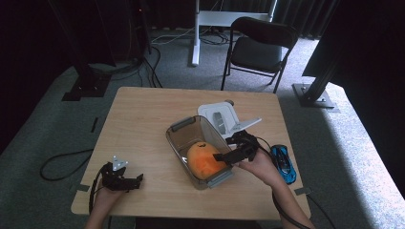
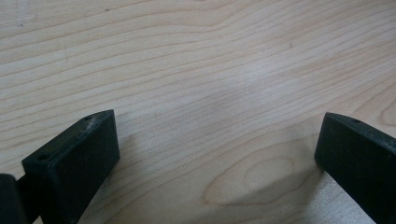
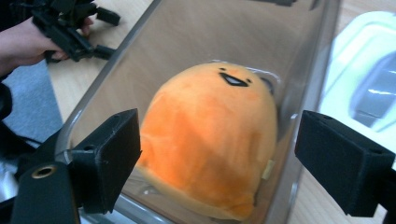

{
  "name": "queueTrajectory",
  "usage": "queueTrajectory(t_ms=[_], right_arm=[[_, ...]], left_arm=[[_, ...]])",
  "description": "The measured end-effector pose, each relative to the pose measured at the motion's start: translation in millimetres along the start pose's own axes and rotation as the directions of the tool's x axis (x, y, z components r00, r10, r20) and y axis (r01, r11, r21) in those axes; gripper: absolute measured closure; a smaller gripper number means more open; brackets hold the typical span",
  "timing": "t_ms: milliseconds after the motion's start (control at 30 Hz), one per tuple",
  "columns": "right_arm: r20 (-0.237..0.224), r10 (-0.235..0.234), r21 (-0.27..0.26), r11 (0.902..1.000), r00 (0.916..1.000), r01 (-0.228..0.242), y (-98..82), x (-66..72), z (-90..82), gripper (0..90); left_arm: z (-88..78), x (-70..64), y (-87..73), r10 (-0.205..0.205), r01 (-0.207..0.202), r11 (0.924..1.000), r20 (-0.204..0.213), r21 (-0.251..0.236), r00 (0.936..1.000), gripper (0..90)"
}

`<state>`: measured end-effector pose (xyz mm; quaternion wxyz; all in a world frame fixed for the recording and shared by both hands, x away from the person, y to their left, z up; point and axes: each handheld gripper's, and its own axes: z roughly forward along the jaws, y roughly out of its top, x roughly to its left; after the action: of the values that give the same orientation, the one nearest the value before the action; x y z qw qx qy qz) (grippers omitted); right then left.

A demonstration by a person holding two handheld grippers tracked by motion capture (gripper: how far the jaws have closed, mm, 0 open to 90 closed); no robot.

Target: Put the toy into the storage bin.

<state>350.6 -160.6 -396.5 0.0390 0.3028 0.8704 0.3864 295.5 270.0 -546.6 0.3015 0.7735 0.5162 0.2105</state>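
Jaws of right gripper (image 3: 212,163) spread above soft orange plush (image 3: 210,140) in clear bin (image 3: 107,79), left gripper (image 2: 217,158) spread

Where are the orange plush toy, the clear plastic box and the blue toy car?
orange plush toy (image 3: 210,149), right gripper view, middle of its body.
clear plastic box (image 1: 183,125), high view, far rim handle.
blue toy car (image 1: 284,162), high view, its roof.

The right claw (image 3: 217,158) stood with its jaws wide apart above a clear plastic bin (image 3: 299,116), nothing pressed between them. An orange plush toy (image 3: 210,144) (with a small smiling face) lay inside. The left claw (image 3: 70,30) rested on the desk (image 3: 70,79) beyond.
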Motion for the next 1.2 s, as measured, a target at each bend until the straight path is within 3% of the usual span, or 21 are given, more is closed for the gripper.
queueTrajectory(t_ms=[633, 933, 967, 1167, 1200], right_arm=[[0.083, 0.082, -0.060, 0.9952, 0.9931, -0.077, -21.7, -25.9, -25.9, 14.1], [0.137, 0.129, -0.097, 0.9884, 0.9821, -0.117, -40.9, -41.7, -35.6, 14.4], [0.160, 0.145, -0.102, 0.9863, 0.9765, -0.130, -45.8, -44.4, -37.8, 14.4], [0.180, 0.172, -0.099, 0.9828, 0.9686, -0.156, -56.7, -49.9, -41.2, 14.4], [0.201, 0.180, -0.101, 0.9815, 0.9630, -0.163, -59.6, -50.9, -42.2, 14.4]], left_arm=[[0.1, 0.0, 0.0, -0.001, 0.001, 1.0000, 0.000, -0.001, 1.0000, 0.3], [0.0, 0.1, 0.0, 0.001, -0.001, 1.0000, 0.000, 0.000, 1.0000, 0.3], [0.0, 0.0, 0.0, 0.000, 0.000, 1.0000, 0.000, 0.001, 1.0000, 0.2], [0.1, -0.2, -0.1, -0.002, 0.002, 1.0000, 0.000, -0.001, 1.0000, 0.2], [0.1, -0.2, -0.1, -0.003, 0.003, 1.0000, 0.000, -0.002, 1.0000, 0.2]])
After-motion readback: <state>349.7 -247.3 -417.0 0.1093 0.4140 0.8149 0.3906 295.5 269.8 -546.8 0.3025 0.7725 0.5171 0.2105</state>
